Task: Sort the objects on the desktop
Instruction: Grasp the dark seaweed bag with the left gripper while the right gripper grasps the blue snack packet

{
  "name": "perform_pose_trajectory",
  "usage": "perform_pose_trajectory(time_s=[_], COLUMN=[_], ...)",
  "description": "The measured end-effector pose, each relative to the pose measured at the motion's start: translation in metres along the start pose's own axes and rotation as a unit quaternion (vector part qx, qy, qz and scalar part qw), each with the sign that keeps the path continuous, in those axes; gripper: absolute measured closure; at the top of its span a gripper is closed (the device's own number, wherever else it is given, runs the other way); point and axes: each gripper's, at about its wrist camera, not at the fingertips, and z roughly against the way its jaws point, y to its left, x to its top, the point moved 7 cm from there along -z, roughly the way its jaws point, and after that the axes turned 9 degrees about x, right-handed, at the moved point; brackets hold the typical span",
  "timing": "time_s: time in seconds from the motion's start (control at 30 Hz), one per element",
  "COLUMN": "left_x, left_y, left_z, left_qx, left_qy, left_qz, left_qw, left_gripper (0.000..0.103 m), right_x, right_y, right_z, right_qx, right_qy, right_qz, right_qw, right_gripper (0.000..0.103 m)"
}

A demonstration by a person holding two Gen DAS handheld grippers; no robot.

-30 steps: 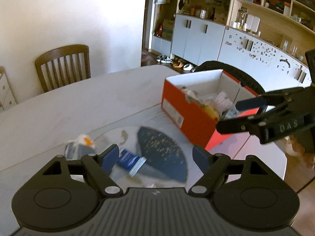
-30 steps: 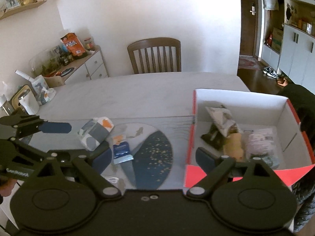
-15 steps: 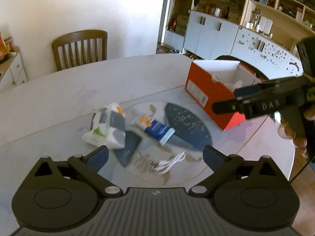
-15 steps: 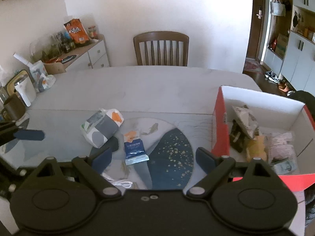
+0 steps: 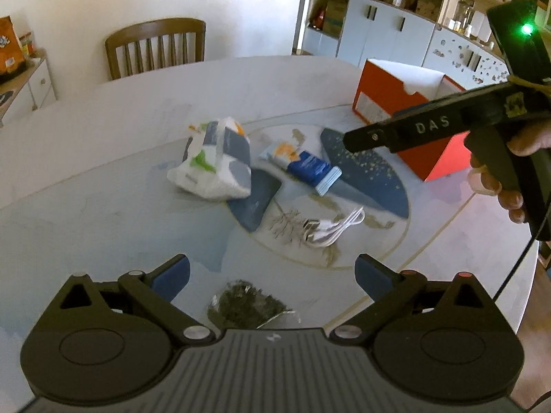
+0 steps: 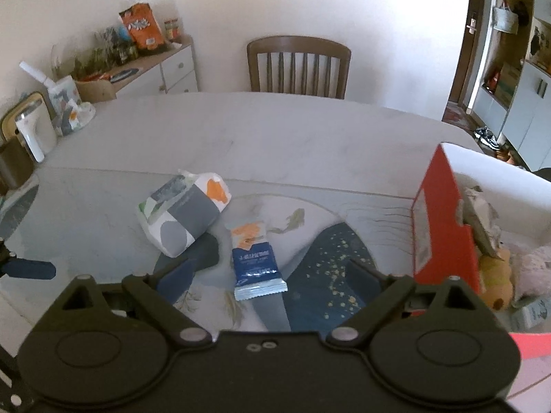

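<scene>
Grippers: we had left gripper (image 5: 272,273) and right gripper (image 6: 272,277) both spread, empty. Mid-sort; next we needed the blue sachet (image 6: 256,263) pinched, carried right into the red box (image 6: 444,220).

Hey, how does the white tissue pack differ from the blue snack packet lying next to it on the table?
The tissue pack is bulky and puffy; the blue snack packet lies flat and thin. The tissue pack is mostly white with grey blocks and an orange patch; the snack packet is dark blue below with an orange-and-white top. The tissue pack is the larger of the two. Both rest loose on the table, outside the red box.
</scene>
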Motion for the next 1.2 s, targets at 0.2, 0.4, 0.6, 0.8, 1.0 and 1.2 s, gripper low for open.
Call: perform_pose_trajectory(time_s=[0.2,0.4,0.6,0.8,1.0,1.2], left_x=[-0.016,-0.028,-0.033,-0.033,-0.037,-0.040], left_y=[0.002,0.006,0.010,0.014,0.015,0.013], left_z=[-0.011,-0.021,-0.027,-0.030,-0.032,-0.032], left_qx=[-0.004,0.002,0.011,0.033,0.027,0.021], left_qy=[0.008,0.019,0.014,-0.005,-0.006,-0.002], left_qz=[-0.017,-0.023,-0.027,-0.038,-0.043,-0.040], left_qw=[0.9998,0.9995,0.9995,0.9987,0.9987,0.9990], left_gripper=[0.001,0.001,0.001,0.001,0.001,0.007], right_x=[-0.003,-0.006,-0.007,-0.008,-0.009,-0.011], right_y=[0.002,0.001,-0.004,-0.004,-0.003,-0.007], right_z=[-0.021,-0.042,-0.064,-0.080,-0.088,-0.094], right_qx=[-0.003,-0.011,-0.020,-0.022,-0.020,-0.017], right_qy=[0.014,0.033,0.050,0.064,0.074,0.079], right_qz=[0.004,0.011,0.012,0.019,0.022,0.012], right_qw=[1.000,0.999,0.998,0.998,0.997,0.997], right_gripper=[0.008,0.009,0.013,0.017,0.024,0.028])
